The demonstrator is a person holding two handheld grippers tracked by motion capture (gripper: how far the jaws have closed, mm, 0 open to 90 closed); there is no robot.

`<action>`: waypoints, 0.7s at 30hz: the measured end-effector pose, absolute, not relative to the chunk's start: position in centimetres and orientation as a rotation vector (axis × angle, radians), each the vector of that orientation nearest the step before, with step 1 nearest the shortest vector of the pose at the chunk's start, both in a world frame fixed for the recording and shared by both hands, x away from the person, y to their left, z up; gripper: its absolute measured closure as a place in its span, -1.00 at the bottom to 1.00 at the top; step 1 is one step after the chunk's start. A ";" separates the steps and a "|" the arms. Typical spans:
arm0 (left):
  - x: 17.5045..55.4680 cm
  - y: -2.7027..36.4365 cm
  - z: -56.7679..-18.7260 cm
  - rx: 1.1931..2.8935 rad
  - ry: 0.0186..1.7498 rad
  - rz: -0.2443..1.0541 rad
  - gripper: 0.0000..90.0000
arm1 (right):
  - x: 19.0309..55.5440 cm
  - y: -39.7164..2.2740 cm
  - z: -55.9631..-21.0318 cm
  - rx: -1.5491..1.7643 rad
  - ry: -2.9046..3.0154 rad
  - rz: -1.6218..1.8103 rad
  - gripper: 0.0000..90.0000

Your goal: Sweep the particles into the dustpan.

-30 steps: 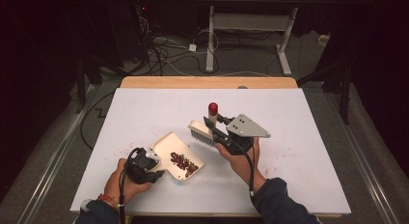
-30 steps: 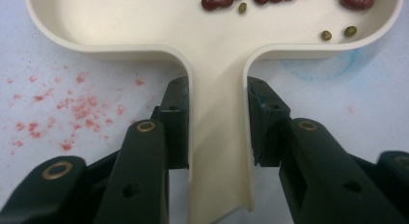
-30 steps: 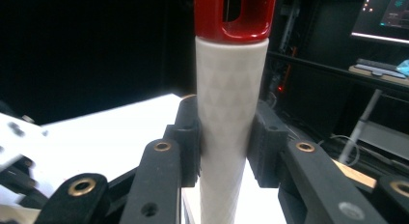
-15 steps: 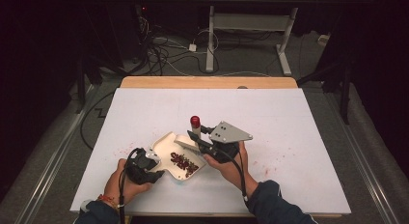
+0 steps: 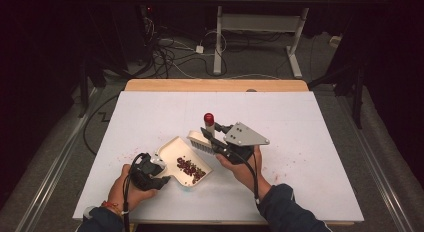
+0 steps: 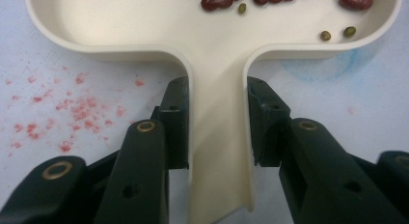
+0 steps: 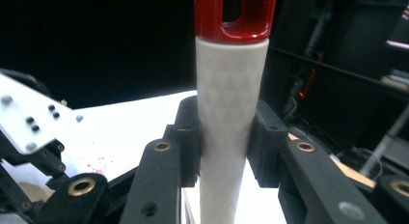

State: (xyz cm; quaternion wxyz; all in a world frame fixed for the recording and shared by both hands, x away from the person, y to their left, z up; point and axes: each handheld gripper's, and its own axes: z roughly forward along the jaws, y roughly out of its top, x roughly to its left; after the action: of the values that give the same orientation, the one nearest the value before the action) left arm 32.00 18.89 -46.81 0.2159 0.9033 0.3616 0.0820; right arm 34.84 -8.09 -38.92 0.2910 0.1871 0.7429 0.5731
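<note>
A cream dustpan [image 5: 172, 148] lies flat on the white table, with red and small green beans [image 5: 190, 167] in its tray. My left gripper [image 5: 150, 173] is shut on its handle; in the left gripper view both pads [image 6: 176, 118] press the handle's sides below the tray [image 6: 120, 26]. My right gripper [image 5: 219, 142] is shut on a hand brush whose white bristle head [image 5: 201, 141] sits at the pan's far rim, its red-tipped handle [image 5: 209, 118] pointing up. The right gripper view has the jaws clamped on the white handle [image 7: 231, 98].
Red specks stain the white table cover [image 5: 310, 142], mostly left of the pan [image 6: 62, 108] and right of my right hand. A wooden strip [image 5: 215, 85] runs along the table's far edge. Behind it are floor cables [image 5: 170, 52] and a desk frame [image 5: 260, 27].
The right gripper swung the brush left and down to the dustpan's far rim, then drew back slightly. The left gripper and the dustpan stayed put.
</note>
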 end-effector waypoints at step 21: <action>32.2 19.5 -46.9 2.473 1.036 0.233 0.40 | 32.8 -8.2 -38.8 0.334 2.039 1.628 0.55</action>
State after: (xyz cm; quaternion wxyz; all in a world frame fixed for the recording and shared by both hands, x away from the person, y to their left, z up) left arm 32.16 19.53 -46.87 0.2235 0.8957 0.3751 0.0845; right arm 32.84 -8.17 -38.81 0.2528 0.1229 0.7501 0.5986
